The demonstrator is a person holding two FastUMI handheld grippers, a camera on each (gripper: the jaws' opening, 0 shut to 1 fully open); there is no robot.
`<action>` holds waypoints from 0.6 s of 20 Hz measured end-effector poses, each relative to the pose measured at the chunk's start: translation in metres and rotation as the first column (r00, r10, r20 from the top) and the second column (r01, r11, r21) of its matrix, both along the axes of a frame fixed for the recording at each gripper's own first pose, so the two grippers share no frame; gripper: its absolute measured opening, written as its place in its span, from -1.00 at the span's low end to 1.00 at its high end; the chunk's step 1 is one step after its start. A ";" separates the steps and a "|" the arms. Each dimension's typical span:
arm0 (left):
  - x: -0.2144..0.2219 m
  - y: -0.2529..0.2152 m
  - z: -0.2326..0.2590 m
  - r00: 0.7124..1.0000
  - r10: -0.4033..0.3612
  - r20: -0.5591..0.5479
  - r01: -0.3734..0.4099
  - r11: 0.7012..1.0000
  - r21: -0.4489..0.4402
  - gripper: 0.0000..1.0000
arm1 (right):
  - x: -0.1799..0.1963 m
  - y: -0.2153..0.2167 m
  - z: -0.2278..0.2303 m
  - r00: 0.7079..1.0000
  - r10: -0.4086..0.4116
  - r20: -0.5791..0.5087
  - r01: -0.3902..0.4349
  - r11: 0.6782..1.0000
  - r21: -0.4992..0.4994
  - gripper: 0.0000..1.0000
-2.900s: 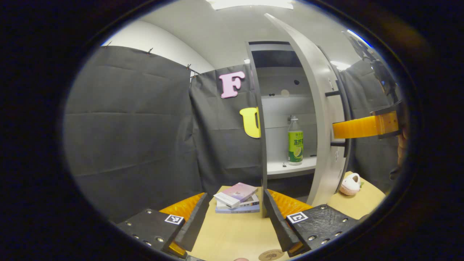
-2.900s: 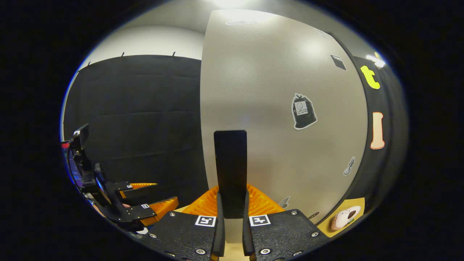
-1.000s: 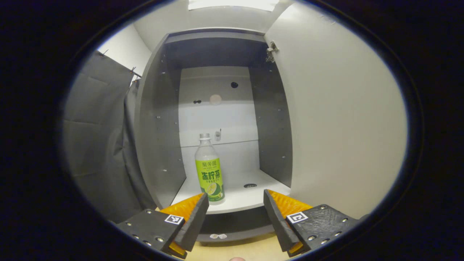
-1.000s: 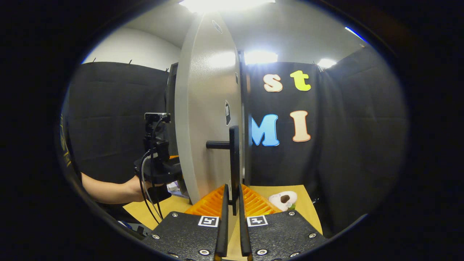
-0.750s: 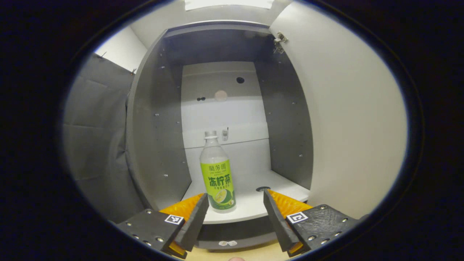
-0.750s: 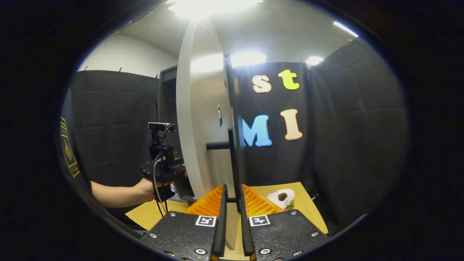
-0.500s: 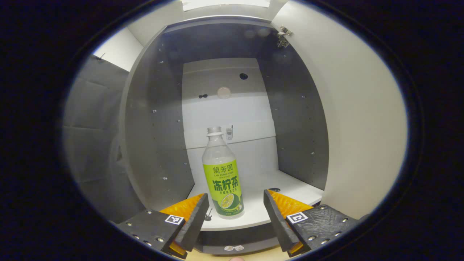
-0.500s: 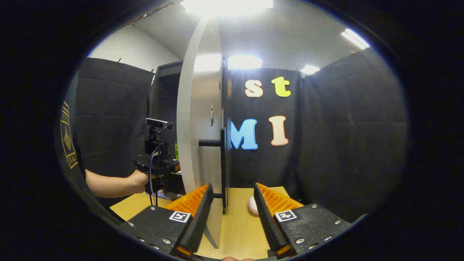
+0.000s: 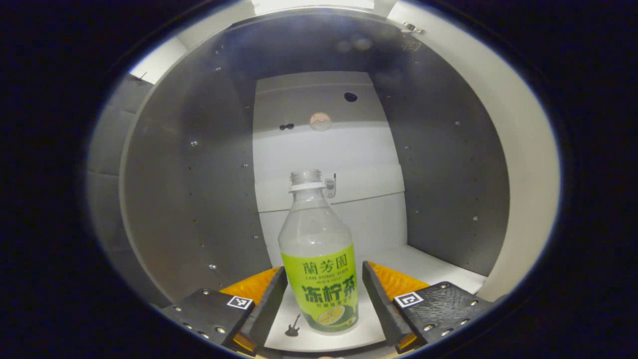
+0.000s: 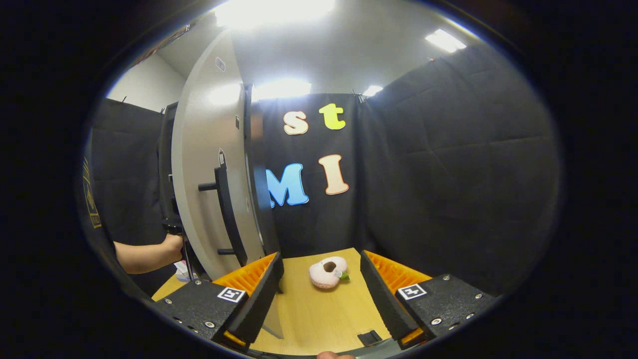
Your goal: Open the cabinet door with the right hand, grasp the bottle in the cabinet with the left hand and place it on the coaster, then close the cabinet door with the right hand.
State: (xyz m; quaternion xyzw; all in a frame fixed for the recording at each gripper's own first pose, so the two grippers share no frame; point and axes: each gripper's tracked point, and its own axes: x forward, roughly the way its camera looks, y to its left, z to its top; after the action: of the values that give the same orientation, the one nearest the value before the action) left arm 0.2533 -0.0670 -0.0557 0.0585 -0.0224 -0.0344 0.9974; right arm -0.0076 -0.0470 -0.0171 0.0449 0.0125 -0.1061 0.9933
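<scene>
A clear bottle (image 9: 319, 259) with a green label stands upright on the white cabinet shelf (image 9: 438, 267). My left gripper (image 9: 323, 294) is open, with one finger on each side of the bottle's lower body and a small gap on both sides. In the right gripper view the cabinet door (image 10: 202, 184) stands swung open at the left, its black bar handle (image 10: 227, 214) free. My right gripper (image 10: 321, 284) is open and holds nothing, away from the handle and over the wooden table (image 10: 324, 319).
A small pink plush toy (image 10: 327, 271) lies on the table ahead of the right gripper. A person's forearm (image 10: 144, 254) reaches behind the open door. The grey cabinet walls (image 9: 194, 199) close in on both sides of the bottle. Black cloth walls surround the table.
My left gripper has moved into the cabinet until its fingers flank the bottle. My right gripper let go of the door handle, opened and swung right, away from the door.
</scene>
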 end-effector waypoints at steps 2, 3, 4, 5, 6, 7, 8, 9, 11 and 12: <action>0.006 0.001 0.004 1.000 -0.002 0.002 0.002 1.000 0.002 0.73 | 0.005 -0.008 0.002 1.000 -0.021 -0.001 0.021 0.998 -0.051 0.83; -0.008 -0.004 0.007 1.000 -0.028 -0.001 0.028 1.000 0.000 0.55 | 0.008 -0.011 0.002 1.000 -0.023 -0.006 0.023 0.997 -0.071 0.91; 0.004 -0.010 0.005 0.999 -0.047 -0.005 0.046 0.999 -0.011 0.37 | 0.013 -0.011 0.000 1.000 -0.017 -0.010 0.016 0.996 -0.085 0.91; -0.002 -0.013 0.007 0.999 -0.053 -0.004 0.053 0.998 -0.021 0.38 | 0.017 -0.012 -0.001 1.000 -0.007 -0.012 0.006 0.996 -0.091 0.83; -0.007 -0.009 0.013 0.999 -0.040 0.006 0.040 0.999 -0.021 0.38 | 0.022 -0.013 -0.001 1.000 0.003 -0.009 -0.004 0.996 -0.093 0.92; -0.013 -0.007 0.019 0.999 -0.032 0.021 0.032 0.999 -0.019 0.15 | 0.026 -0.017 -0.001 1.000 0.011 -0.005 -0.011 0.996 -0.091 0.91; -0.020 -0.008 0.025 0.999 -0.027 0.036 0.028 1.000 -0.013 0.46 | 0.031 -0.023 -0.004 1.000 0.016 -0.004 -0.016 0.996 -0.088 0.91; -0.028 -0.009 0.032 0.999 -0.021 0.049 0.021 1.000 -0.001 0.17 | 0.036 -0.027 -0.005 1.000 0.024 0.000 -0.024 0.996 -0.083 0.90; -0.049 -0.009 0.043 0.998 -0.008 0.064 0.007 1.000 0.018 0.31 | 0.050 -0.039 -0.006 0.999 0.039 0.015 -0.038 0.997 -0.074 0.90; -0.063 -0.007 0.049 0.997 0.003 0.072 -0.005 1.000 0.016 0.31 | 0.059 -0.044 -0.008 0.999 0.050 0.020 -0.048 0.997 -0.064 0.90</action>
State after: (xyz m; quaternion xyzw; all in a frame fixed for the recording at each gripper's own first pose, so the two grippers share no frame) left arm 0.1906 -0.0738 -0.0068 0.0678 -0.0577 -0.0304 0.9956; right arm 0.0510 -0.0914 -0.0248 0.0140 -0.0005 -0.0816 0.9966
